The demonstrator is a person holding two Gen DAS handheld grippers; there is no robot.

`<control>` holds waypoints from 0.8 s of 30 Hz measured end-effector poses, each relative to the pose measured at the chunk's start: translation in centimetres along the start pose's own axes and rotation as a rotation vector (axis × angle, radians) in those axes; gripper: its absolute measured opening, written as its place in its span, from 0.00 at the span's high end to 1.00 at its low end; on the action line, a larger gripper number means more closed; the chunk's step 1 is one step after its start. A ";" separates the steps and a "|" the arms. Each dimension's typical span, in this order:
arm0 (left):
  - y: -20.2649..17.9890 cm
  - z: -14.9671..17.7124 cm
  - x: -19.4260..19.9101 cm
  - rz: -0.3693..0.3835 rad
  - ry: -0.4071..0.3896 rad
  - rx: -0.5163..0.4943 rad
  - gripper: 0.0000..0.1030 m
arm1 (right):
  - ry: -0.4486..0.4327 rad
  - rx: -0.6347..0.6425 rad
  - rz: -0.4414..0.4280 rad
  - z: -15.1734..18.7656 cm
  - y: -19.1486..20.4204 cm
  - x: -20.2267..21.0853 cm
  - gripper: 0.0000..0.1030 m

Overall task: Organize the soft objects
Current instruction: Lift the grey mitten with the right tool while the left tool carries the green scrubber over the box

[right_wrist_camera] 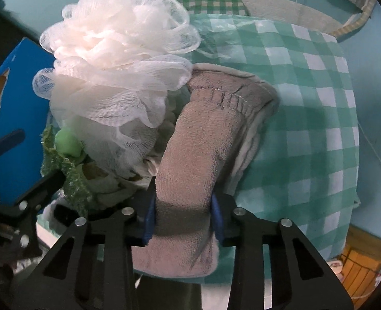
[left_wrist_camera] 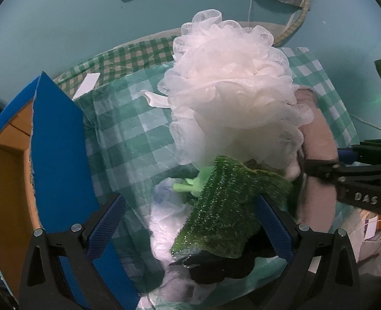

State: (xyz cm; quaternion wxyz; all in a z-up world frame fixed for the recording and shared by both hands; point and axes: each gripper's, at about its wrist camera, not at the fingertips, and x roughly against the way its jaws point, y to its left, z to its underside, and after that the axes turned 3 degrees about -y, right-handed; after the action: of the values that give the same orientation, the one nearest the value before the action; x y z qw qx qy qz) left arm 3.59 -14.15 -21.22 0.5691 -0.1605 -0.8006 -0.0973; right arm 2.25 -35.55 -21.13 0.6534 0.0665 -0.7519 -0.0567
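A white mesh bath puff (left_wrist_camera: 231,98) sits on the green checked cloth (left_wrist_camera: 128,134). Against its right side lies a grey plush item (right_wrist_camera: 203,139) with white edging and stitching. My right gripper (right_wrist_camera: 184,217) is shut on the near end of that item, its blue pads (right_wrist_camera: 150,217) pressing both sides. In the left wrist view the right gripper (left_wrist_camera: 325,160) comes in from the right. A sparkly green scrub cloth (left_wrist_camera: 224,206) lies between the wide-apart fingers of my left gripper (left_wrist_camera: 190,201), which is open; only the right pad (left_wrist_camera: 275,222) is next to it.
A blue cardboard box (left_wrist_camera: 61,142) with a brown inside stands at the left. A pale green plastic piece (left_wrist_camera: 190,186), clear plastic wrap (left_wrist_camera: 164,222) and a black object (left_wrist_camera: 216,266) lie under the scrub cloth. A white card (left_wrist_camera: 87,85) lies at the back left.
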 end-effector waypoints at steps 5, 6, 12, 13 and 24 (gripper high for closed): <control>-0.6 0.1 -0.1 0.032 0.005 -0.013 0.02 | -0.016 -0.011 -0.030 0.2 -2.0 2.2 0.70; -0.8 0.2 -0.1 0.036 0.007 -0.018 0.02 | -0.019 -0.010 -0.032 0.3 -2.4 2.5 0.71; -1.9 0.2 -0.6 0.055 0.032 -0.044 0.02 | -0.041 0.002 -0.043 -1.0 -1.8 3.9 0.72; -2.1 0.1 -0.8 0.056 0.041 -0.046 0.02 | -0.045 0.006 -0.044 -0.9 -1.5 3.7 0.72; -3.4 0.1 -2.4 0.030 0.074 -0.059 0.20 | -0.076 0.037 -0.047 0.1 0.1 5.9 0.72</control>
State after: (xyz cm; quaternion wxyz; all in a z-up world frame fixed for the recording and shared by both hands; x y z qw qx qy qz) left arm 3.00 -17.61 -23.43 0.5947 -0.1856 -0.7732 -0.1180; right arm 1.34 -36.48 -15.39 0.6213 0.0940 -0.7755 -0.0604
